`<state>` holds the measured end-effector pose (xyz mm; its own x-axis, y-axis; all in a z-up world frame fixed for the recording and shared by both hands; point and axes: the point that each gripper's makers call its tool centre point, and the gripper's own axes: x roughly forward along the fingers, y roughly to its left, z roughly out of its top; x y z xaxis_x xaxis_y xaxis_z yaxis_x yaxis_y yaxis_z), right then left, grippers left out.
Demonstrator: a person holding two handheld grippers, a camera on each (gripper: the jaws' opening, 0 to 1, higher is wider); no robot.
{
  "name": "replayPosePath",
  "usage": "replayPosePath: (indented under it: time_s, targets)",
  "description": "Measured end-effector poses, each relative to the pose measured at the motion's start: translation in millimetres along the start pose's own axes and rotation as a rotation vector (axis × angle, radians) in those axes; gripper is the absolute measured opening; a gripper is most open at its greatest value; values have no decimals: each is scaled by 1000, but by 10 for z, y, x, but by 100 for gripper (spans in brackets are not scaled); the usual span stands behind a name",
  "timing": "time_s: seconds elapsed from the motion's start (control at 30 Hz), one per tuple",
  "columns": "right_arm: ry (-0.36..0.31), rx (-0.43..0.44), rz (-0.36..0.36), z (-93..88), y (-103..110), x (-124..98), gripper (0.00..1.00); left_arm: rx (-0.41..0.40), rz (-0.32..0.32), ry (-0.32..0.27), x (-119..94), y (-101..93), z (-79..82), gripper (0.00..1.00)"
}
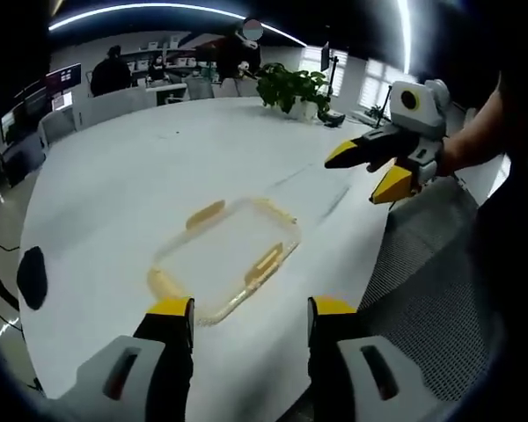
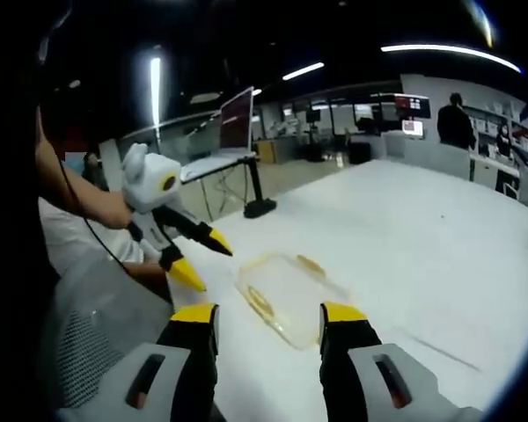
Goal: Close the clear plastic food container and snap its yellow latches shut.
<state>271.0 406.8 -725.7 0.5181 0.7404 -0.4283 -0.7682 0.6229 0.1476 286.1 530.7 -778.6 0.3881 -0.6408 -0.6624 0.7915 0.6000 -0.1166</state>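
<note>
Near the white table's (image 1: 114,185) edge lies the clear rectangular plastic food container (image 1: 227,258) with yellow latches (image 1: 264,262), while the left gripper (image 1: 251,316) and right gripper (image 2: 268,321) hover apart, open-jawed and empty, so closing seems unstarted and next needs a descent onto it.

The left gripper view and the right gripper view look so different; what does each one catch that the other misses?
The left gripper view alone catches a green leafy potted plant at the table's far side, a black rounded object at its left edge, and the right gripper, jaws apart.

The right gripper view alone catches an open laptop on a stand and the left gripper, also open.

Both share the clear plastic food container with yellow latches, the round white table and people in the background.
</note>
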Motion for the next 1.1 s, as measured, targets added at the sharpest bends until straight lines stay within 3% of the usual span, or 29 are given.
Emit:
replayPosePath:
  time_s: [1.1]
  targets:
    - [45, -21, 1, -82, -142, 140, 45, 36, -9, 64, 29, 215, -136, 51]
